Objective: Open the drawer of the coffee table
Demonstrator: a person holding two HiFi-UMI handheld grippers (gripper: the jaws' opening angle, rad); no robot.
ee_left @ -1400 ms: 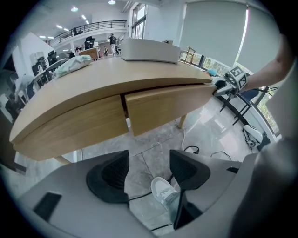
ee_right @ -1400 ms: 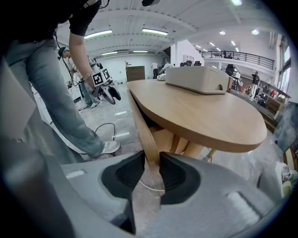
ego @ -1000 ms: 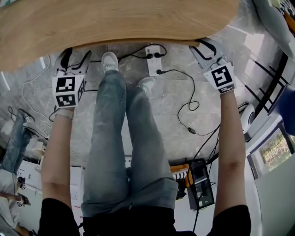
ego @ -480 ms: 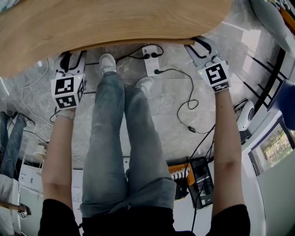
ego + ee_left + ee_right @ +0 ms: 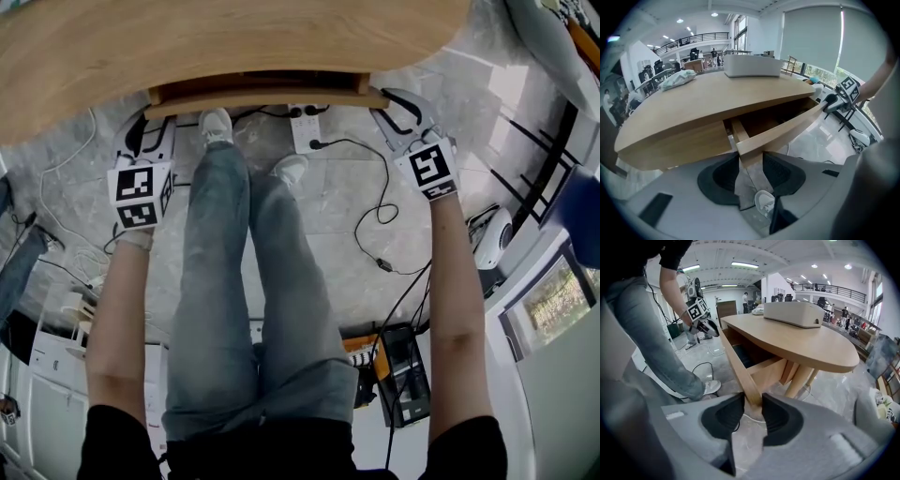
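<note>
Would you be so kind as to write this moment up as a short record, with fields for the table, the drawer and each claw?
table: oval wooden coffee table with a white box on top
drawer: drawer partly pulled out from under the tabletop
left claw: left claw has just been closing, its pads now on one end of the drawer front
right claw: right claw clamped on the other end of the drawer front
floor: power strip and cables below the table

One coffee table (image 5: 234,37), one drawer (image 5: 267,97) in it. Two grippers: left gripper (image 5: 153,122), right gripper (image 5: 386,98). Two white shoes (image 5: 220,127) at upper centre, one power strip (image 5: 307,131) (white too), one pale box (image 5: 752,65) on the tabletop.
</note>
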